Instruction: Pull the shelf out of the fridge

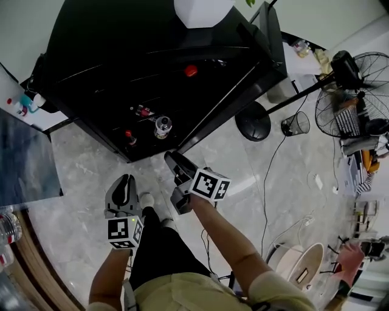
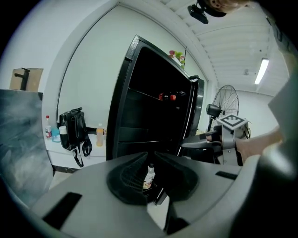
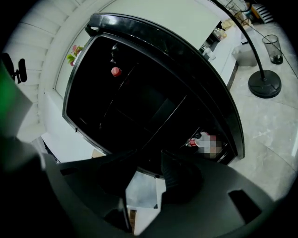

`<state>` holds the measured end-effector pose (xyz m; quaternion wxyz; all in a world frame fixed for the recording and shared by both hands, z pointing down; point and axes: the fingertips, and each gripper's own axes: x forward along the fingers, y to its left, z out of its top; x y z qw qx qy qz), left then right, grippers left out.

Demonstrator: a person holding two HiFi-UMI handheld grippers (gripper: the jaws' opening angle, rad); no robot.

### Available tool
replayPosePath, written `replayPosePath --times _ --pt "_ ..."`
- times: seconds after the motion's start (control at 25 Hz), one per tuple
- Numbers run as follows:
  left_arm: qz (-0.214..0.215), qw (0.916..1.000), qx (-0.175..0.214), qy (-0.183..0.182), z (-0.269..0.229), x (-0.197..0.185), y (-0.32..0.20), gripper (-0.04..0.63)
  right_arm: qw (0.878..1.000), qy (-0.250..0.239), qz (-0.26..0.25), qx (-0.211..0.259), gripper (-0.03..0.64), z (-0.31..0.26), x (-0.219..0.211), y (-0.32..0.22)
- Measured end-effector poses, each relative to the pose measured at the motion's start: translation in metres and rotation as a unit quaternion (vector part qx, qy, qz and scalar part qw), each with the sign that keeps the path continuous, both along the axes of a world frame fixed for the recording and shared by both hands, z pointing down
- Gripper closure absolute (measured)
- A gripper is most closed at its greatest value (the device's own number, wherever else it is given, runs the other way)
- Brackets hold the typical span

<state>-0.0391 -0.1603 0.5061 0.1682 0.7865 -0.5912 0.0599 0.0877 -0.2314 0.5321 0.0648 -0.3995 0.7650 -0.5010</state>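
left gripper [image 1: 124, 184] pinched together, right gripper [image 1: 177, 165] apart and empty; fridge [image 1: 121, 54] shelf [image 2: 149, 95] looks rigid, likely breakable: grip its front edge.

- The fridge [image 1: 152, 91] is so dark inside in the head view that its shelves [image 1: 134, 62] show only as faint lines. A small red thing [image 1: 191, 70] on one is too small to name.
- A white object [image 1: 203, 11] above the fridge is cut off by the upper edge.
- A red-capped bottle [image 3: 196, 139] low in the fridge is partly blurred in the right gripper view.
- The bottle [image 2: 149, 174] seen through the narrow slit of the left tongs [image 2: 151, 155] has a label too small to read, and the tongs hide its base.
- The standing fan [image 1: 349, 103] runs off the right edge.
- Water bottles [image 1: 7, 226] are cut by the left edge.
- A person's hand [image 1: 348, 258] at lower right shows little beyond the wrist.
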Motion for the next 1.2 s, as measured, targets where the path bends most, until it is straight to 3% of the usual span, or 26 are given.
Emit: replayPosePath --times 0.76,1.2 --pt "-0.012 0.9989 0.042 -0.018 0.019 -0.01 -0.053 0.565 0.996 -0.061 0.07 -0.011 0.466 0.026 -0.014 -0.111" --pt "-0.02 0.9988 0.043 -0.01 0.032 -0.012 -0.057 0.565 0.991 -0.081 0.101 -0.031 0.449 0.042 -0.021 -0.153"
